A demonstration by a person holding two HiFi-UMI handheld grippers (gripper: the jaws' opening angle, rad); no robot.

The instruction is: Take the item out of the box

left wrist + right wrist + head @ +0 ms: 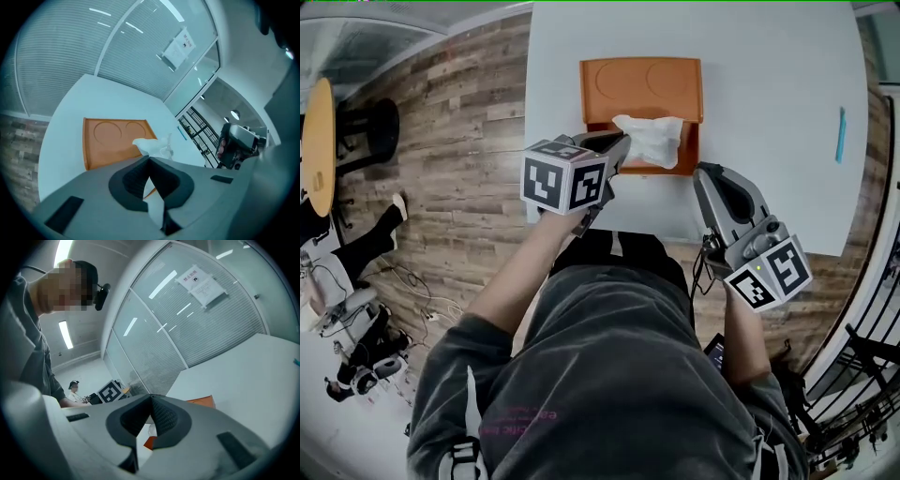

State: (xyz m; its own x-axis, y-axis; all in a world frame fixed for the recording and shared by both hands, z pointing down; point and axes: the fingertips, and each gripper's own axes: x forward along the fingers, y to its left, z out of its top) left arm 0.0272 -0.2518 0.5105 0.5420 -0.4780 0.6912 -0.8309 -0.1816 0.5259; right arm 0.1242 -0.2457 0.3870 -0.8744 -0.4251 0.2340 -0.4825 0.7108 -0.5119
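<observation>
An orange box (642, 89) lies open on the white table (769, 112), its lid flat toward the far side. A crumpled white item (652, 139) sticks up out of the box's near part. My left gripper (622, 142) reaches in from the left and is shut on the item's left edge. In the left gripper view the white item (152, 146) runs down between the closed jaws of the left gripper (150, 159), with the box (112, 140) beyond. My right gripper (701, 171) is at the box's near right corner, shut with nothing seen in it (151, 397).
A thin blue stick (841, 134) lies near the table's right edge. The table's left edge (528, 112) drops to a wooden floor. The person's torso fills the near side. A glass wall with blinds (117, 42) stands behind the table.
</observation>
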